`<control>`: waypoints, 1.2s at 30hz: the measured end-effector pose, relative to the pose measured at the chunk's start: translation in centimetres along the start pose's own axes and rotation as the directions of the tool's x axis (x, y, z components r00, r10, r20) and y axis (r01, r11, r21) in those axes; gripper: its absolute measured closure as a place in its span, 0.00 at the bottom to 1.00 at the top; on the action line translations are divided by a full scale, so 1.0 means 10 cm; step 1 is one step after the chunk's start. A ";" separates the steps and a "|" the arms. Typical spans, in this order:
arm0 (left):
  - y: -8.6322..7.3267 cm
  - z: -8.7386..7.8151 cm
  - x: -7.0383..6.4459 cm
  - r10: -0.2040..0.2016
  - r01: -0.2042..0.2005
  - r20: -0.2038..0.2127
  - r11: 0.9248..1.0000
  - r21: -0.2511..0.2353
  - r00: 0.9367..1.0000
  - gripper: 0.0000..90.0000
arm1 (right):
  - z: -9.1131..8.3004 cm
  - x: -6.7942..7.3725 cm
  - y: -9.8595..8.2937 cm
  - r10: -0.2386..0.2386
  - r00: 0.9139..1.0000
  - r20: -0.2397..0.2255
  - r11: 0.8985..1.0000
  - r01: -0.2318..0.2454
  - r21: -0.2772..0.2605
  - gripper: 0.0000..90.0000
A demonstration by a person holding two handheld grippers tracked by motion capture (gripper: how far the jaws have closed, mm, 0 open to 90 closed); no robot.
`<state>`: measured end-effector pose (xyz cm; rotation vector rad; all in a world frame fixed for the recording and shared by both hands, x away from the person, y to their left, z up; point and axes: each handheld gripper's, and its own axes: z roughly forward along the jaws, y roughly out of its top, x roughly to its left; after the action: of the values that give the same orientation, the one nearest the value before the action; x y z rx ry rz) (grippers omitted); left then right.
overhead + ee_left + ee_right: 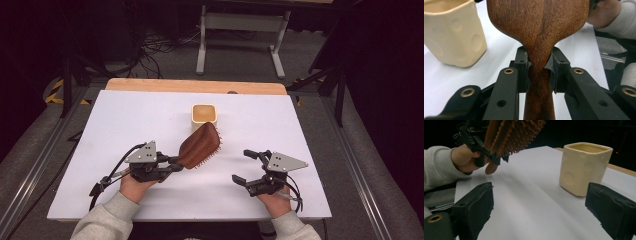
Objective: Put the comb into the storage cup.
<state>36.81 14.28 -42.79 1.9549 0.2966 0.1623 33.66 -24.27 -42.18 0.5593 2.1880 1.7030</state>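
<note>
Left claw (pixel 539 72) around hairbrush (pixel 539 27) handle

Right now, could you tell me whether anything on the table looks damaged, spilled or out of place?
Nothing stands out. The hairbrush is held off the table by its handle in the left gripper, tilted, bristles down. The cream cup stands upright, and the right gripper is open.

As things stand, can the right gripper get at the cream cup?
Probably yes. The right gripper is open with nothing in it, and bare table lies between its jaws and the cream cup. The hairbrush, held by the left gripper, sits off to the side.
</note>
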 end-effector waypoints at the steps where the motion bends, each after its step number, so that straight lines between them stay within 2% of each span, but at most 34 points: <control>1: 0.00 0.00 0.00 0.004 -0.004 -0.006 1.000 0.004 1.000 0.81 | 0.02 0.01 0.02 -0.003 1.000 -0.003 1.000 0.003 0.004 0.09; 6: 0.00 -0.01 0.00 0.004 -0.004 -0.018 1.000 -0.001 1.000 0.81 | 0.10 0.04 0.14 -0.008 1.000 -0.018 1.000 0.008 0.012 0.08; 8: 0.00 -0.02 0.00 0.005 -0.005 -0.023 1.000 -0.004 1.000 0.81 | 0.20 0.05 0.24 0.005 1.000 -0.029 1.000 -0.004 0.019 0.07; 10: 0.00 -0.02 0.00 0.005 -0.005 -0.029 1.000 -0.003 1.000 0.81 | 0.22 0.05 0.26 0.008 1.000 -0.028 1.000 -0.008 0.023 0.07; 15: 0.00 -0.01 0.01 0.010 -0.010 -0.048 1.000 0.005 0.999 0.81 | 0.40 0.08 0.47 0.028 0.997 -0.068 0.999 -0.027 0.018 0.06; 18: 0.00 -0.01 0.00 0.010 -0.010 -0.053 1.000 0.007 0.999 0.81 | 0.48 0.11 0.56 0.019 0.997 -0.071 0.999 -0.017 0.033 0.06; 27: 0.00 0.01 -0.01 0.016 -0.015 -0.068 1.000 0.020 0.998 0.81 | 0.71 0.12 0.68 0.065 0.996 -0.063 0.994 -0.059 0.087 0.05; 34: -0.01 0.04 -0.03 0.037 -0.034 -0.083 0.998 0.045 0.996 0.81 | 0.81 0.13 0.71 0.095 0.994 -0.051 0.991 -0.089 0.098 0.06; 36: -0.02 0.05 -0.03 0.031 -0.027 -0.084 0.999 0.045 0.996 0.81 | 0.84 0.13 0.72 0.122 0.992 -0.038 0.987 -0.117 0.109 0.08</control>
<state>36.64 13.84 -43.16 1.9996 0.3302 0.2598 37.27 -14.92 -37.23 0.6993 2.3306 1.6800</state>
